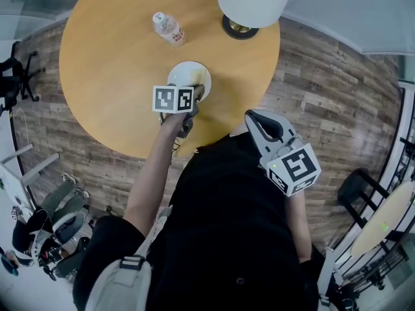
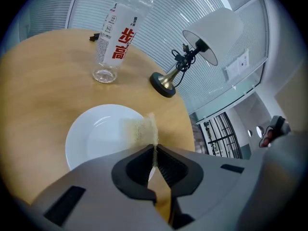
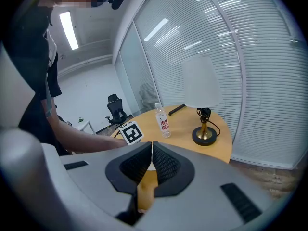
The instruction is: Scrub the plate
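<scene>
Plate (image 1: 186, 74) sits near the worktop's (image 1: 110, 63) front edge, pad already over it

The plate lies straight ahead of and just below the left hand-held gripper (image 2: 155, 150), which is clamped on a thin sandy scrub pad (image 2: 142, 129). The pad stands on edge and pokes out along the jaws over the plate's right side. Can't tell if it's actually touching the surface or only hovering. My guess is the next move turns on pressing it down and sweeping left across the dish, since most of the bare white is on that side. The right hand-held gripper (image 1: 256, 120) is tucked back by the torso, well apart from the plate, jaws closed on nothing, so the left one is clearly the nearer. Behind the plate are a bottle (image 1: 168, 28) and a lamp (image 1: 253, 5), both out of the way.
</scene>
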`<state>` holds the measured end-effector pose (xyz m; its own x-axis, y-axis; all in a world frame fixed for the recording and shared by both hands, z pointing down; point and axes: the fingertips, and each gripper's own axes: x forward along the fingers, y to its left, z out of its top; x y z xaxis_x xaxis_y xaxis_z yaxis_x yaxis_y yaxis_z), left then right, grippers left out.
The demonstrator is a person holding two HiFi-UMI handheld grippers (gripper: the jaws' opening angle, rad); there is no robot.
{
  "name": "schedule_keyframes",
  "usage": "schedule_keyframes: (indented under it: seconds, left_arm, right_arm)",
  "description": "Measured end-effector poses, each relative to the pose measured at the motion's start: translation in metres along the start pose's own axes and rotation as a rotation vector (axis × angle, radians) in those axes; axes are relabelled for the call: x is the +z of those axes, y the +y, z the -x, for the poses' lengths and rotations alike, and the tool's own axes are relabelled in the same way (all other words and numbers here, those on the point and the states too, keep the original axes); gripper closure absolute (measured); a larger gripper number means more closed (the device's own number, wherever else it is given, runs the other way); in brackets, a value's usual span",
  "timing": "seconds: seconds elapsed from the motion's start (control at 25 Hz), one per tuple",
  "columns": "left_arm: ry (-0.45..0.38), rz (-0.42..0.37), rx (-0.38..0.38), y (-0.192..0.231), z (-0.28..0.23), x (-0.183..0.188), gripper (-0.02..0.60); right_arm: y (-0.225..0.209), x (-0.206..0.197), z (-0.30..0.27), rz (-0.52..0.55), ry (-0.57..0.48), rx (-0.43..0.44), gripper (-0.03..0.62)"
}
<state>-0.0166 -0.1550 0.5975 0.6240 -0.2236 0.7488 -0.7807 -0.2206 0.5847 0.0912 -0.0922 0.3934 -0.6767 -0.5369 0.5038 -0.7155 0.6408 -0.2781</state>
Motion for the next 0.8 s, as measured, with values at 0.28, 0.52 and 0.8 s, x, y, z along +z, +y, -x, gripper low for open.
schedule_keyframes:
  seconds: [0.28, 0.52, 0.8]
  left_arm:
    - [-0.009, 0.025, 0.029, 0.012, 0.014, -0.012, 0.554]
    - [-0.022, 0.061, 0.064, 0.028, 0.031, -0.030, 0.554]
    - [-0.035, 0.097, 0.104, 0.049, 0.063, -0.049, 0.554]
  right_arm:
    - [0.002, -0.002, -0.001, 0.000, 0.000, 0.003, 0.574]
    - [0.006, -0.006, 0.001, -0.004, 0.004, 0.001, 0.574]
    - [0.017, -0.005, -0.008, 0.014, 0.006, 0.018, 0.574]
